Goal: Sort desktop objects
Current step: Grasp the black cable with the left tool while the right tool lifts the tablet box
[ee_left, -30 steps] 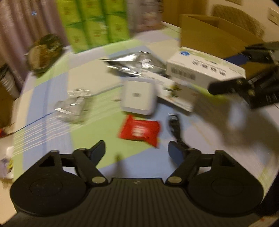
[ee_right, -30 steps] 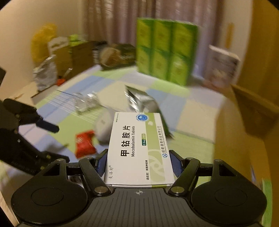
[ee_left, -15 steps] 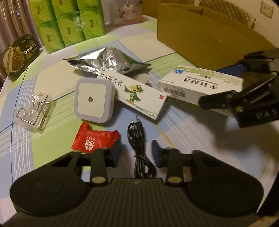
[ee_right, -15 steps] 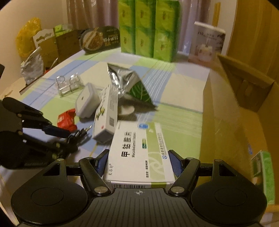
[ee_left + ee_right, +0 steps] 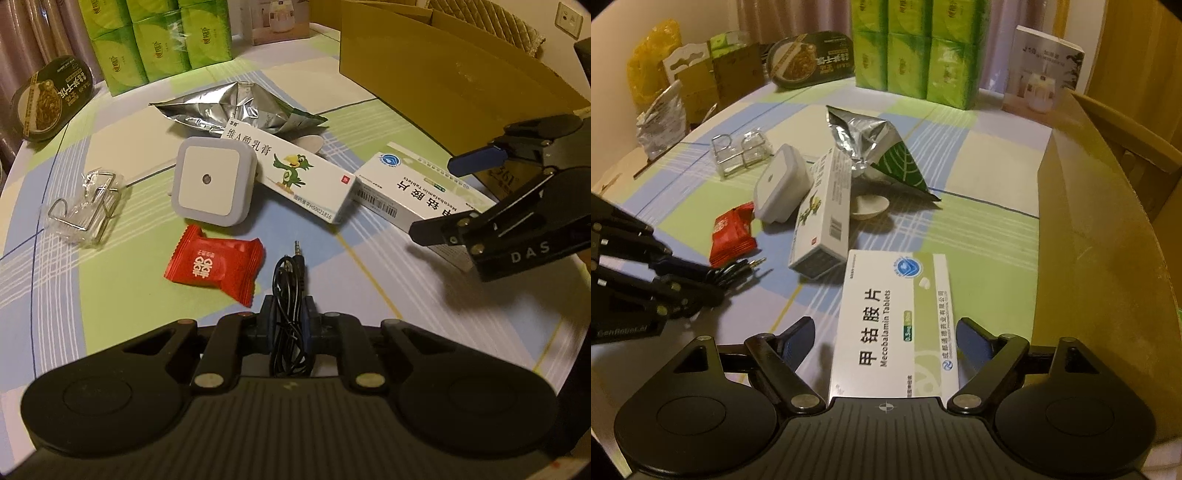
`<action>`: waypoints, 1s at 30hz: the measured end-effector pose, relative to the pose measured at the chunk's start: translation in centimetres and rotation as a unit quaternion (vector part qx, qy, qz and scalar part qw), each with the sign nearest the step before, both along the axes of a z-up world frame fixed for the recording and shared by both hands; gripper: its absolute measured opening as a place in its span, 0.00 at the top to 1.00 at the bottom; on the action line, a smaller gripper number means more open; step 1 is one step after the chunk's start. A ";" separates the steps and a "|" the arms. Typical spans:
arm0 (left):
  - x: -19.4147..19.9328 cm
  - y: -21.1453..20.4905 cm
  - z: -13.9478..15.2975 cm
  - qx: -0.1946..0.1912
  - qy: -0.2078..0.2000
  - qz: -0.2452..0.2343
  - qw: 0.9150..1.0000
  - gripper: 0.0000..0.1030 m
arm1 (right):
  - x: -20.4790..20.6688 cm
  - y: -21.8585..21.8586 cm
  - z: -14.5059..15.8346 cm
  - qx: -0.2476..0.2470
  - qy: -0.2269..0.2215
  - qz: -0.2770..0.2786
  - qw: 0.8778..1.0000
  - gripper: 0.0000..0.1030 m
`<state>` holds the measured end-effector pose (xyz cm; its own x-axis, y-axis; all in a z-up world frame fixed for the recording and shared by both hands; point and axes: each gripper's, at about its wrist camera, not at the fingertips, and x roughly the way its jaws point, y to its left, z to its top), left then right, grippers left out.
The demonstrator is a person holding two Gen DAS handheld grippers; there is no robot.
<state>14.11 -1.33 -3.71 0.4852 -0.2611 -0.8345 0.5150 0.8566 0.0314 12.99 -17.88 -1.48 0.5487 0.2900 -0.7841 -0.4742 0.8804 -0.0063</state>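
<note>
The left gripper is closed on the black audio cable, just beside the red candy packet, while the right gripper, whose jaws have just been opening, stands wide around the Mecobalamin tablet box without touching it, farther from the packet.

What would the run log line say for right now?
left tongs: shut on black audio cable | right tongs: just opened, tablet box between, on table
</note>
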 end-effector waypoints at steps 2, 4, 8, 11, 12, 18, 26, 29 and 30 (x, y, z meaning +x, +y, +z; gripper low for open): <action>0.0 0.0 -0.1 0.001 0.001 -0.001 1.000 0.88 | 0.2 0.1 -0.2 -0.004 0.002 -0.004 1.000 0.21; 0.0 0.2 -0.3 -0.001 0.001 -0.002 1.000 0.86 | 0.4 0.1 -0.5 -0.008 0.007 -0.006 1.000 0.21; -0.1 0.4 -0.3 -0.006 0.003 -0.001 1.000 0.85 | 0.7 0.5 -0.8 -0.008 0.017 -0.007 1.000 0.22; -0.1 0.5 -0.3 -0.009 0.006 -0.002 1.000 0.88 | 0.8 0.8 -0.8 -0.010 0.018 -0.007 1.000 0.34; -0.1 0.5 -0.2 -0.010 0.008 -0.003 1.000 0.90 | 0.8 0.8 -0.8 -0.009 0.019 -0.005 1.000 0.34; -0.2 0.2 0.4 -0.015 0.002 -0.009 1.000 0.90 | 0.4 1.1 0.1 -0.003 -0.008 0.006 1.000 0.35; 0.0 0.0 0.8 -0.018 -0.002 -0.007 1.000 0.90 | 0.2 0.6 1.1 0.015 -0.022 -0.007 1.000 0.35; 0.0 0.1 1.1 -0.023 -0.006 -0.005 1.000 0.90 | 0.3 0.6 1.5 0.020 -0.028 -0.007 0.999 0.35; 0.0 0.1 1.3 -0.027 -0.010 -0.003 1.000 0.90 | 0.3 0.6 1.6 0.023 -0.030 -0.007 0.999 0.34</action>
<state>14.14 -1.18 -2.36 0.4996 -0.3080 -0.8097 0.5198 0.8543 -0.0043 13.26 -17.32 0.14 0.5978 0.3169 -0.7363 -0.4624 0.8866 0.0062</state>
